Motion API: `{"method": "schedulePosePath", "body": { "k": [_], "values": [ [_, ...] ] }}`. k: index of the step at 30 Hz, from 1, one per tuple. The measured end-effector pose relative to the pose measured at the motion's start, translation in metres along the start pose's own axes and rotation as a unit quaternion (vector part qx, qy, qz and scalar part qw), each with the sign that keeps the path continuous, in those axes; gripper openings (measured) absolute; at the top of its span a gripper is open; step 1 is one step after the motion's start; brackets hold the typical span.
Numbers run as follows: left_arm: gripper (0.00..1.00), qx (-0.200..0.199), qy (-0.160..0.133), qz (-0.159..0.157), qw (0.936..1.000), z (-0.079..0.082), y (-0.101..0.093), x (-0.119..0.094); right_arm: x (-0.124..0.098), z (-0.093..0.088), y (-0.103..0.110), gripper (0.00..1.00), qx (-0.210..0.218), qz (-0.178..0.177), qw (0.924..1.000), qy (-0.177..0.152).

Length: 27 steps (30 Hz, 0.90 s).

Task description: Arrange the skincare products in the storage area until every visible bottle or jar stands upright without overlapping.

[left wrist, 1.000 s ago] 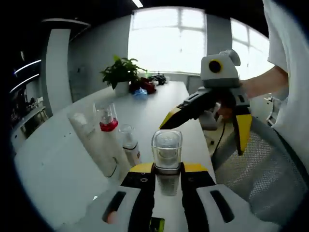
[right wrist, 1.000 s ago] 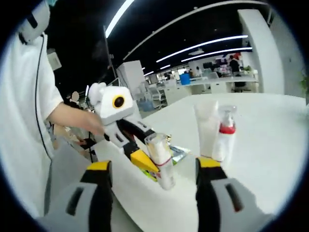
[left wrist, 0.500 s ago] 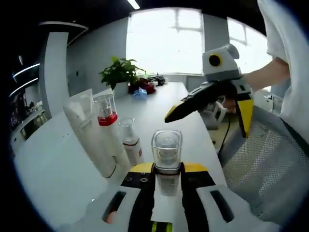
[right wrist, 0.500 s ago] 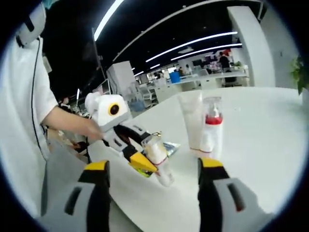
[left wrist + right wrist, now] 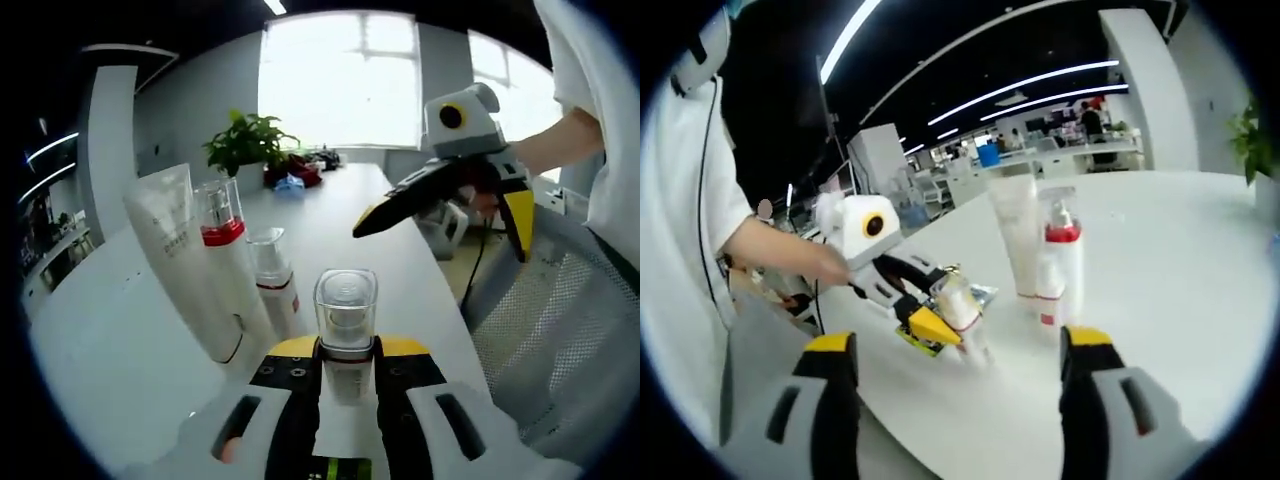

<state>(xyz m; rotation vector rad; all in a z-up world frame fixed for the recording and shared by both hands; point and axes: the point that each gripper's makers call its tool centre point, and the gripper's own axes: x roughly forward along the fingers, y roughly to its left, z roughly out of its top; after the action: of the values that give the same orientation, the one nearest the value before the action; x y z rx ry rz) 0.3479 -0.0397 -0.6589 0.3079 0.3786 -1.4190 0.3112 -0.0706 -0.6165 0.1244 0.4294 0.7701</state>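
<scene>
My left gripper (image 5: 345, 350) is shut on a small bottle with a clear square cap (image 5: 345, 305), held just above the white table (image 5: 110, 350). To its left stand a white tube (image 5: 178, 255), a spray bottle with a red collar (image 5: 225, 250) and a small clear-capped bottle (image 5: 272, 285), all upright and close together. My right gripper (image 5: 442, 235) hovers open at the upper right, holding nothing. In the right gripper view its own jaws (image 5: 960, 345) are spread wide. Beyond them the left gripper (image 5: 930, 325) holds the tilted bottle (image 5: 960, 312), left of the tube (image 5: 1013, 235) and the spray bottle (image 5: 1060, 250).
A potted plant (image 5: 245, 145) and red and blue items (image 5: 290, 178) sit at the table's far end. A mesh chair (image 5: 540, 340) stands off the right edge, with a white object (image 5: 440, 225) near it. A green packet (image 5: 988, 295) lies behind the held bottle.
My left gripper has carried its bottle closer to the standing group, which now looms larger on the left. The right gripper stays open and has drifted slightly up and away.
</scene>
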Motion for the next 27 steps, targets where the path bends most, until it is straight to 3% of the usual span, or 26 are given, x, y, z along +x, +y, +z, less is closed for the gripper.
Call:
{"method": "schedulePosePath", "body": {
  "k": [27],
  "values": [
    [0.17,0.003,-0.011,0.013,0.9998,0.011,0.05,0.025,-0.005,-0.014,-0.01,0.83,0.021,-0.019,0.9996,0.009]
  ]
}}
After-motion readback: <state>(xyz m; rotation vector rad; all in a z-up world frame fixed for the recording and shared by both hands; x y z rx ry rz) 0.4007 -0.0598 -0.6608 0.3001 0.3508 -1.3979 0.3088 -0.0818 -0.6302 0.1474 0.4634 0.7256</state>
